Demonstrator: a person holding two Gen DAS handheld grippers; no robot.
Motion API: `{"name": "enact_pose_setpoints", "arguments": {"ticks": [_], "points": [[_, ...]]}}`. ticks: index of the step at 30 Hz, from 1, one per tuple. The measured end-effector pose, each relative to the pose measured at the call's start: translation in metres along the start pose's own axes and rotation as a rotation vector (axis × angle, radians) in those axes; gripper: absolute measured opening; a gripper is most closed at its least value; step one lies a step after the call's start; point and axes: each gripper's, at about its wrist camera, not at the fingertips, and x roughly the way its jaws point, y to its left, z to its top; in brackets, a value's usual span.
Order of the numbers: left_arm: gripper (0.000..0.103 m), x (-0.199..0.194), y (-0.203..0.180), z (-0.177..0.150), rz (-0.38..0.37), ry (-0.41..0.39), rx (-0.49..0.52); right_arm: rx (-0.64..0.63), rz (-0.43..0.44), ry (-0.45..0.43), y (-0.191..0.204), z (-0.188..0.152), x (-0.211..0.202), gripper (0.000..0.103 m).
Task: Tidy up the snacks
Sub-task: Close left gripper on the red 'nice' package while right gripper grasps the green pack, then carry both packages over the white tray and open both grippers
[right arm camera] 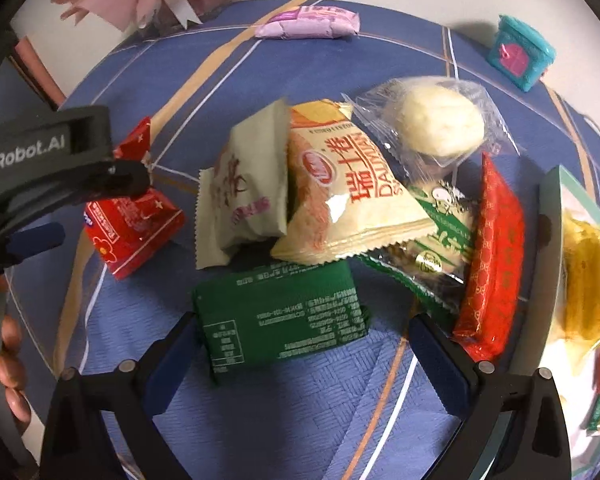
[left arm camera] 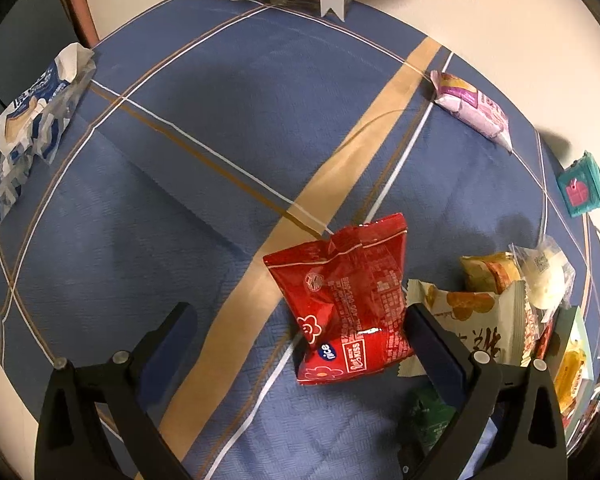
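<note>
A red snack packet (left arm camera: 348,300) lies on the blue checked tablecloth (left arm camera: 160,208), between the fingers of my open left gripper (left arm camera: 300,320) and close against the right finger. The right wrist view shows the same red packet (right arm camera: 132,228) with the left gripper (right arm camera: 60,168) reaching over it. My right gripper (right arm camera: 304,328) is open, its fingers on either side of a green packet (right arm camera: 280,316) that lies label up. Neither gripper holds anything.
A pile behind the green packet holds a beige packet (right arm camera: 248,184), an orange-and-cream packet (right arm camera: 340,184), a wrapped bun (right arm camera: 440,120) and a long red packet (right arm camera: 496,256). A purple packet (right arm camera: 308,22), a teal box (right arm camera: 520,52) and a blue-white bag (left arm camera: 36,120) lie apart.
</note>
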Motion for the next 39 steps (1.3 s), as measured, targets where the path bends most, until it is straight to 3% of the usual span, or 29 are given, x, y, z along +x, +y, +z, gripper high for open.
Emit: {"name": "enact_pose_setpoints", "arguments": {"ticks": [2,5,7,10,13,21,29,39], "points": [[0.096,0.0,-0.001,0.0,-0.016,0.0,0.002,0.013,0.01,-0.001,-0.003,0.0,0.0,0.102],[0.076,0.001,-0.004,-0.001,-0.032,0.001,0.002,0.0,0.013,-0.008,-0.004,-0.001,-0.003,0.093],[0.056,0.002,-0.006,-0.002,-0.04,0.005,0.009,-0.004,0.025,-0.021,-0.007,-0.003,-0.009,0.085],[0.052,0.001,-0.008,-0.004,-0.041,0.004,0.023,0.002,0.034,-0.034,-0.009,-0.001,-0.014,0.073],[0.051,-0.003,-0.01,-0.005,-0.048,-0.006,0.028,0.012,0.039,-0.031,-0.018,0.001,-0.017,0.071],[0.05,-0.034,-0.015,-0.01,-0.064,-0.076,0.044,0.043,0.058,-0.044,-0.035,-0.001,-0.03,0.069],[0.05,-0.059,-0.02,-0.017,-0.074,-0.12,0.069,0.076,0.083,-0.111,-0.055,-0.008,-0.071,0.069],[0.051,-0.08,-0.057,-0.029,-0.097,-0.145,0.125,0.108,0.054,-0.148,-0.082,-0.017,-0.099,0.069]]}}
